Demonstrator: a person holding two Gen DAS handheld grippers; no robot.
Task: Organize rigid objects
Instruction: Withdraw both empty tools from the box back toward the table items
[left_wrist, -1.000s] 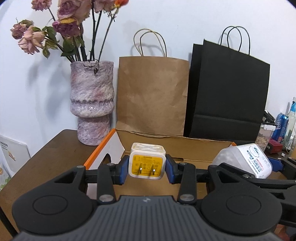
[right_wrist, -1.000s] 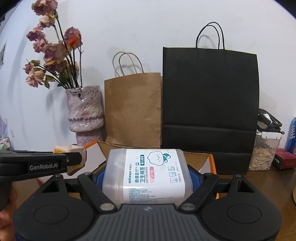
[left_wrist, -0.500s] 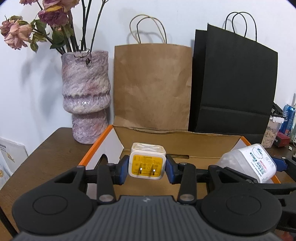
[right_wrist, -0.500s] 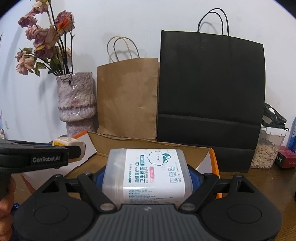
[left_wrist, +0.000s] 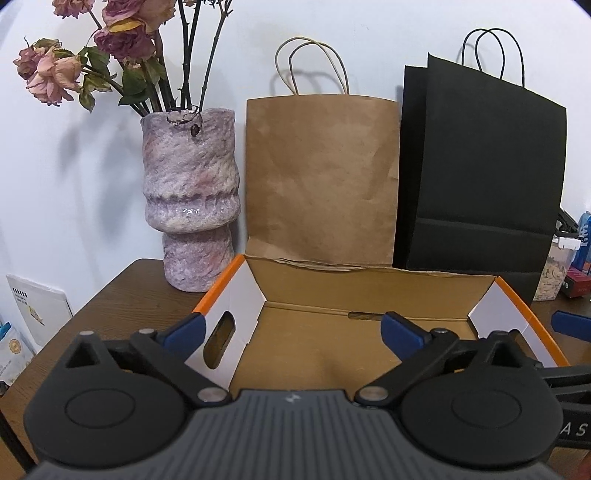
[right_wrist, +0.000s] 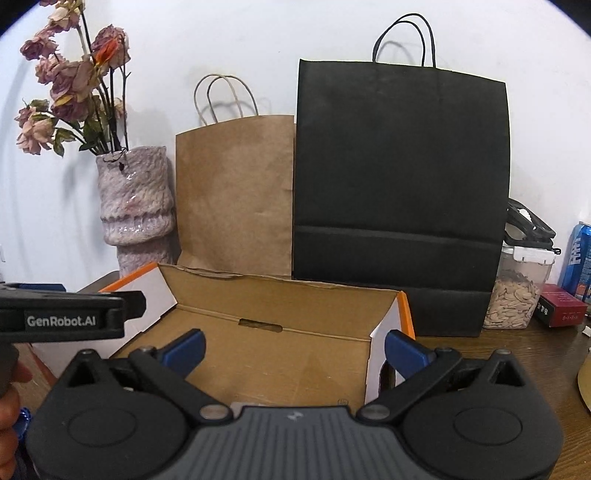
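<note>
Left gripper (left_wrist: 291, 328) jaws opening, spread wide, nothing seen between blue pads. Right gripper (right_wrist: 293, 349) likewise opening, nothing gripped. Both poised over open orange-edged cardboard box (left_wrist: 369, 291) on wooden table (left_wrist: 122, 291). Box floor hidden behind gripper bodies; contents not discernible.

Open box (left_wrist: 373, 291) sits before two bags (left_wrist: 321, 177), vase (left_wrist: 190, 199) seemingly behind-left.

Left gripper (left_wrist: 291, 328): black linkage arms, round black pivot housings, silver rivets, blue finger pads (left_wrist: 402, 329), ribbed grey body with small white logo. Right gripper (right_wrist: 293, 347): identical build. Left unit's black side bar carries white "GenRobot.AI" lettering (right_wrist: 61, 320).
</note>
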